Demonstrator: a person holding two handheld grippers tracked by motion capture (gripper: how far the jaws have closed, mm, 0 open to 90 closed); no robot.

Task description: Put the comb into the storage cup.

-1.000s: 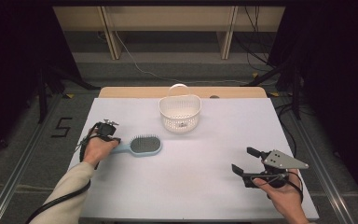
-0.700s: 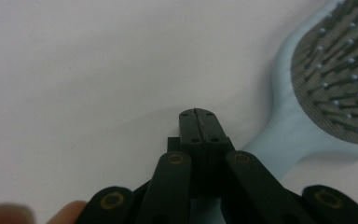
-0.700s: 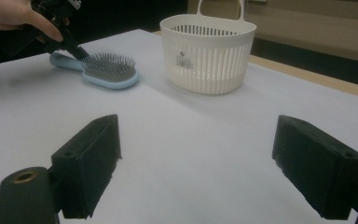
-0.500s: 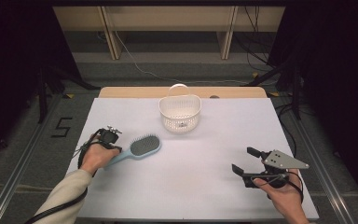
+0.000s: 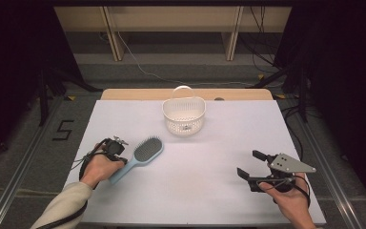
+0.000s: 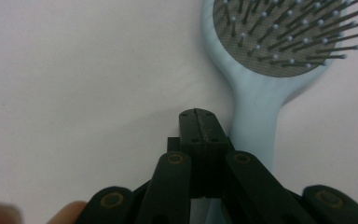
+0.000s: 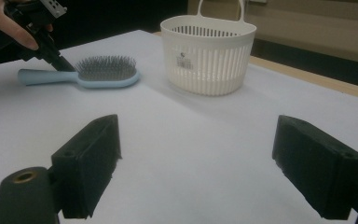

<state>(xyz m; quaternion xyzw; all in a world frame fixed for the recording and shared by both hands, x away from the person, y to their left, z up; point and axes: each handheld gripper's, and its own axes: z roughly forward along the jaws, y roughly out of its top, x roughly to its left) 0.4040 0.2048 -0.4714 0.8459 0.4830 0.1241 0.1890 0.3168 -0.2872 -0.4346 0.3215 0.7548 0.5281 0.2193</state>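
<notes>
A light blue hairbrush [image 5: 140, 155] lies bristles up on the white table [image 5: 209, 167], at the left, its handle slanting toward the near edge. My left gripper [image 5: 123, 158] is shut with nothing between its jaws; its tips [image 6: 199, 126] rest against the left side of the brush handle [image 6: 254, 130]. In the right gripper view the left gripper [image 7: 66, 65] points down at the brush [image 7: 93, 72]. My right gripper [image 5: 249, 163] is held open at the near right, well away from the brush, with bare table between its jaws [image 7: 196, 154].
A white slotted basket [image 5: 184, 114] with a handle stands empty at the back middle of the table, also seen in the right gripper view [image 7: 208, 51]. A wooden edge [image 5: 124, 94] runs behind the sheet. Dark floor and cables surround the table.
My left hand has moved toward the near edge and a little right. The brush handle has swung with it, from lying sideways to slanting toward me. The right gripper has stayed still.
</notes>
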